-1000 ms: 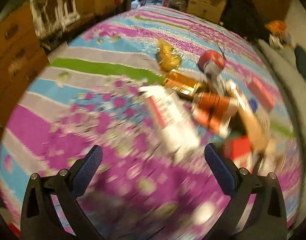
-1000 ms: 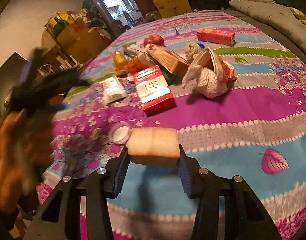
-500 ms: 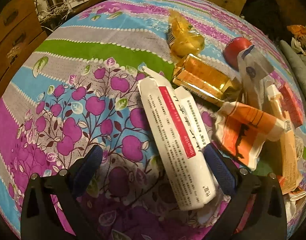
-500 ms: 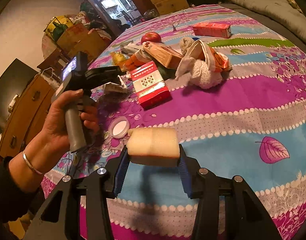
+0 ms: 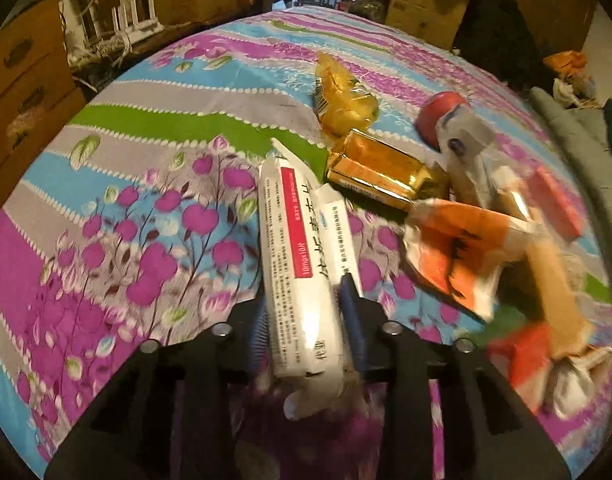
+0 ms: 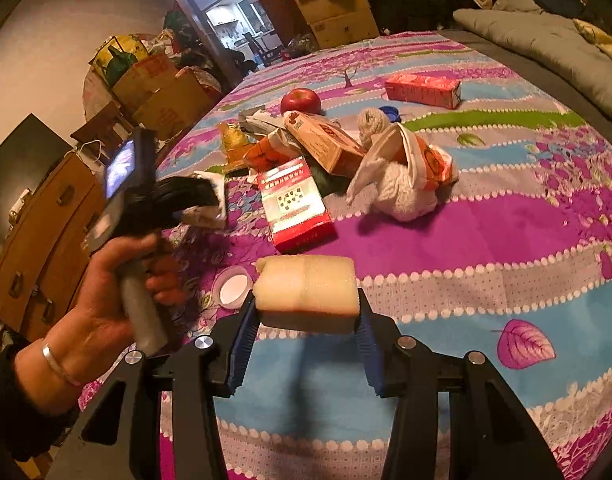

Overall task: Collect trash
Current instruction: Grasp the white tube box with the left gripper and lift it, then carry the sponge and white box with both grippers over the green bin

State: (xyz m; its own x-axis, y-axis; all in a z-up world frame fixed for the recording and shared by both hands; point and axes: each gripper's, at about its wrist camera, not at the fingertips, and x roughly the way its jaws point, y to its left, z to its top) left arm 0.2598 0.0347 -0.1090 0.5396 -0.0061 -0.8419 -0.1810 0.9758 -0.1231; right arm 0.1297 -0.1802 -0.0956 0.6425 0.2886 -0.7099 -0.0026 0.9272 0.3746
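A long white packet with a red stripe lies on the flowered tablecloth. My left gripper is over its near end, jaws closing, and the blue pads touch both of its sides. The right wrist view shows that same gripper in a person's hand, with the white packet at its tip. My right gripper is shut on a cream foam block, held above the cloth.
Past the packet lie a gold box, a yellow wrapper and an orange wrapper. Further right are a red box, a white cloth bundle, an apple, a red carton and a white lid.
The left gripper came down over the white packet and its jaws went from wide open to closed against its sides. The right gripper kept still with the foam block.
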